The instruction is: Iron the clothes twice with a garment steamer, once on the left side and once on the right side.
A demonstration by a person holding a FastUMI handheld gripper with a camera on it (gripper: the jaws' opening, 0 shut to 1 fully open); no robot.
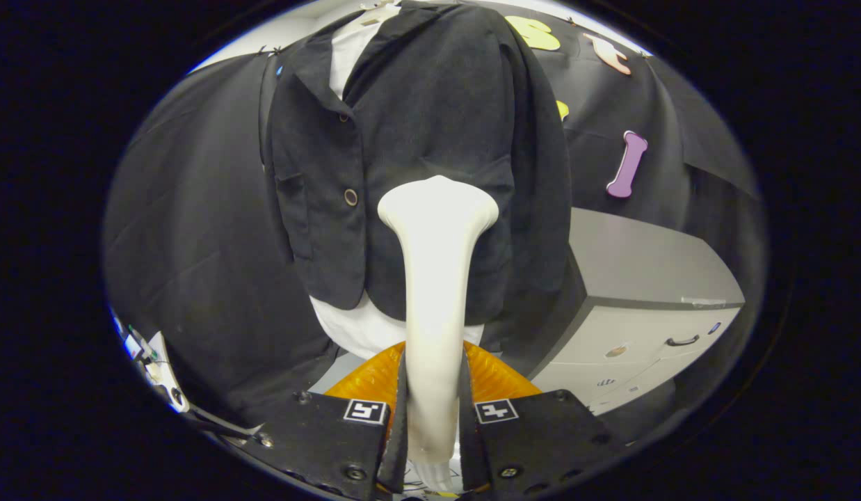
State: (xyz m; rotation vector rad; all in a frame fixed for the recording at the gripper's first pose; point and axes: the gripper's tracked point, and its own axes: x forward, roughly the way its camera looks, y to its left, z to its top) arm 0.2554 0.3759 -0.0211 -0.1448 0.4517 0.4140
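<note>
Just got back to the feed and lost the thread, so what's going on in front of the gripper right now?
The gripper is shut on the handle of a white garment steamer, both fingers pressing its sides. The steamer's head points at a dark jacket hanging over a white shirt, and sits at the lower front of the jacket, on the side across the front opening from the buttons. Whether the head touches the fabric cannot be told. A grey drawer cabinet stands beside the jacket.

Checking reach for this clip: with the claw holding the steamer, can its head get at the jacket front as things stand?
Probably yes. The claw is shut on the steamer, whose head sits right against or just short of the dark jacket front, below the button. Nothing lies between them.
</note>
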